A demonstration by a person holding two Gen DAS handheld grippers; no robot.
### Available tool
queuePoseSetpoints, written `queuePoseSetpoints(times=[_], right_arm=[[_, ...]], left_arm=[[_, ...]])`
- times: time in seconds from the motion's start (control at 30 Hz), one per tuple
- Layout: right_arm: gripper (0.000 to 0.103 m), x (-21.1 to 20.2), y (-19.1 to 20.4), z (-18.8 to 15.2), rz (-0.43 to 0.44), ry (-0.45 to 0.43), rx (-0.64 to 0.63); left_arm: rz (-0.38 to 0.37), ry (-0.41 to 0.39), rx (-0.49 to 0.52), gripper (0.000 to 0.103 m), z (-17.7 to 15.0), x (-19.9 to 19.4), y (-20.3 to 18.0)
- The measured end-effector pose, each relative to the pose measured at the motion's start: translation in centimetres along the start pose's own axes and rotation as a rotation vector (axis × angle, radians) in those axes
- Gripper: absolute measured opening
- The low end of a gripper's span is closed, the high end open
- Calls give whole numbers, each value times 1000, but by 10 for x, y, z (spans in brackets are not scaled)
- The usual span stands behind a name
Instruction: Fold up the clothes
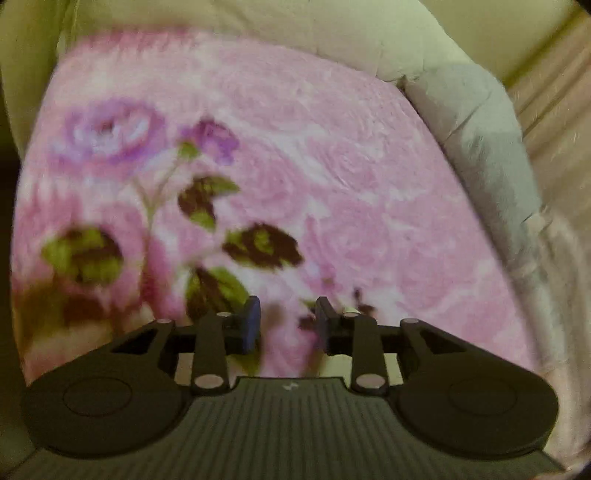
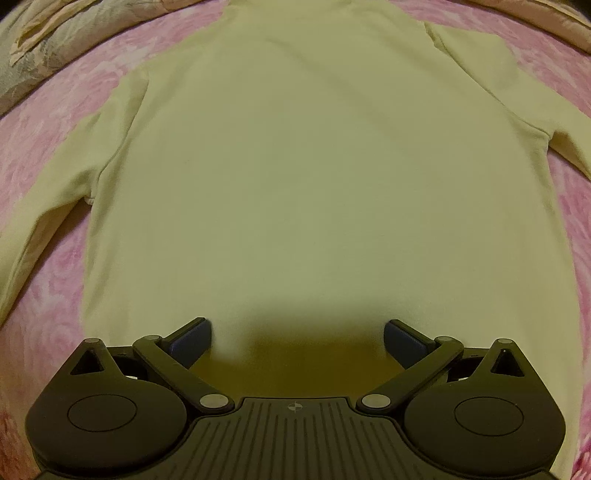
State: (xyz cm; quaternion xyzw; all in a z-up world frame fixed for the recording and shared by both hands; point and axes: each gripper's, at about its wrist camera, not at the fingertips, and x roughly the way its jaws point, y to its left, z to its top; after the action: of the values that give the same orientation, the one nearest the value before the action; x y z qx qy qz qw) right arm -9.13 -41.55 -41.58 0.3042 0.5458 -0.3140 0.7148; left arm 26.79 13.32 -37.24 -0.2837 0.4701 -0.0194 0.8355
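Observation:
A pale yellow long-sleeved top [image 2: 295, 166] lies spread flat on a pink flowered blanket [image 2: 48, 122]. Its left sleeve [image 2: 44, 210] and right sleeve [image 2: 509, 85] stretch out to the sides. My right gripper [image 2: 297, 334] hovers close over the lower body of the top, pointing steeply down, jaws wide open with nothing between them. In the blurred left wrist view my left gripper [image 1: 288, 321] stands open over the blanket's [image 1: 332, 184] leaf and rose print, holding nothing. Pale fabric of the top [image 1: 295, 29] shows along the far edge.
A rumpled grey-beige quilt [image 1: 480, 155] lies along the blanket's right side in the left wrist view. The same kind of bedding [image 2: 55, 44] shows at the top left corner of the right wrist view.

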Motion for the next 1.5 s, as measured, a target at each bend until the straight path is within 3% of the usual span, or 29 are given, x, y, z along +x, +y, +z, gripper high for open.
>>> queuePoseSetpoints(times=[0.1,0.17,0.2,0.27,0.3,0.33,0.4,0.5,0.6,0.63,0.7,0.8,0.93,1.07,1.17,1.23,1.33,1.43,1.5], right_arm=[[103,-2,3,-3,-15,-14,8],[103,-3,5,-5,-18,-20,5],[103,-4,5,-7,-18,-21,1],[103,-4,4,-7,-14,-18,-6],[103,-4,3,-7,-12,-17,-8],[103,-6,3,-7,-10,-16,-7],[103,-14,-1,-9,-4,-28,3],[103,-26,-4,-9,-9,-107,13],[103,-37,-16,-7,-55,-203,-10],[103,-35,-22,-6,-62,-216,-15],[103,-30,-38,-6,-82,-238,-31],[103,-25,-79,-20,-120,-192,-40],[103,-43,-144,-46,-4,-167,62],[103,-70,-233,-53,93,-218,311],[83,-84,-328,-57,117,-295,610],[80,-93,-391,-63,152,-352,835],[80,-109,-471,-75,312,-481,1175],[80,-108,-512,-81,599,-591,1487],[80,-90,-522,-80,786,-589,1706]], left_arm=[[-46,100,-15,29,-11,4,-3],[-5,82,29,28,-20,4,-9],[91,54,117,28,-24,5,-17],[353,-3,360,19,-33,8,-41],[417,-43,440,18,-38,4,-50],[391,-77,463,18,-40,-3,-57],[260,-101,465,18,-42,-13,-72],[49,-35,505,18,-55,-10,-105],[-88,87,590,21,-81,18,-137],[-101,120,617,23,-90,27,-143],[-14,137,667,23,-109,42,-145],[80,88,625,18,-126,32,-137],[140,95,590,17,-147,2,-148],[78,149,563,17,-191,-24,-183],[-10,215,558,17,-237,-33,-222],[-74,255,572,18,-270,-31,-249],[-145,303,602,19,-314,-30,-285],[-171,327,635,20,-345,-32,-312],[-175,332,649,22,-360,-34,-325]])
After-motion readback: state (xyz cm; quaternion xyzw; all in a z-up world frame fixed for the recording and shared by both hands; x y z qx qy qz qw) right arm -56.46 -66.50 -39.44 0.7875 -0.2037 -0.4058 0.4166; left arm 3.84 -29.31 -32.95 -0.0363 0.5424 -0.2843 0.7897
